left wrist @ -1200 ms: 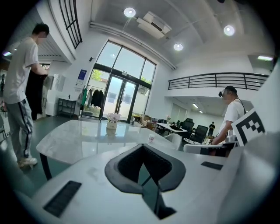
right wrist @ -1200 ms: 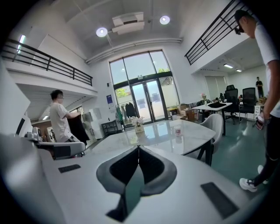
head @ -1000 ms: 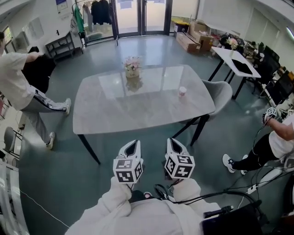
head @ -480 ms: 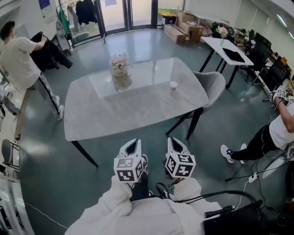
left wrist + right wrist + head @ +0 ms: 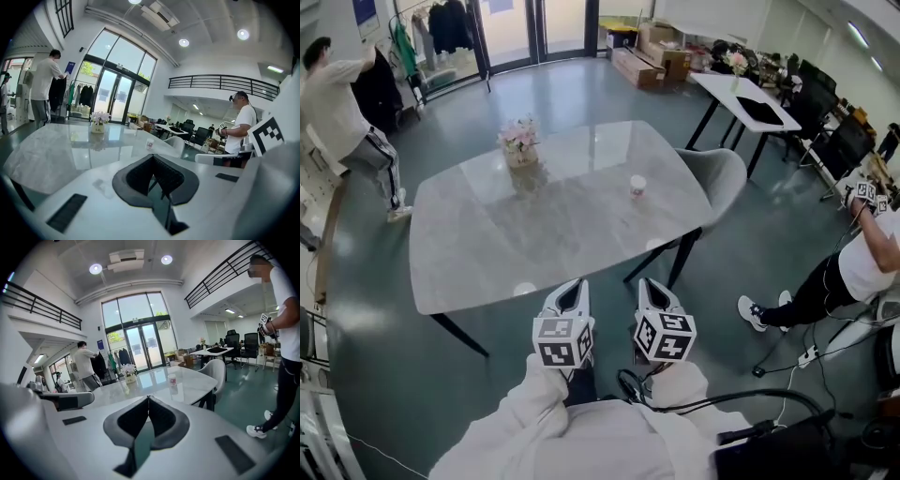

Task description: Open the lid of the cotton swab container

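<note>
The left gripper (image 5: 571,286), white with a marker cube at its rear, was held low in the centre of the head view, and its jaws were seen pressed together with nothing between them. Just beside it, the matching right gripper (image 5: 648,285) was likewise closed and empty, its dark pads meeting at the tips in its own view. Both were carried by arms in white fleece sleeves (image 5: 581,436) at the bottom of the frame, and both were kept over the grey-green floor, short of the table edge.

Above them in the frame, a rectangular grey marble-look table (image 5: 534,234) on dark legs was spread across the middle of the picture. The cotton swab container (image 5: 637,186), a small white cylinder with a red label, was stood upright on the right part of the tabletop, well apart from both grippers; whether its lid was on could not be told. A small pot of pale pink flowers (image 5: 519,143) was placed towards the far edge of the table. A grey shell chair (image 5: 724,176) was tucked at the table's right side.

A person in a white shirt (image 5: 330,98) was seen in the upper left corner beside hanging dark clothes, and another person (image 5: 862,258) at the right edge. A white desk (image 5: 741,94) and cardboard boxes (image 5: 642,58) were visible along the top.
</note>
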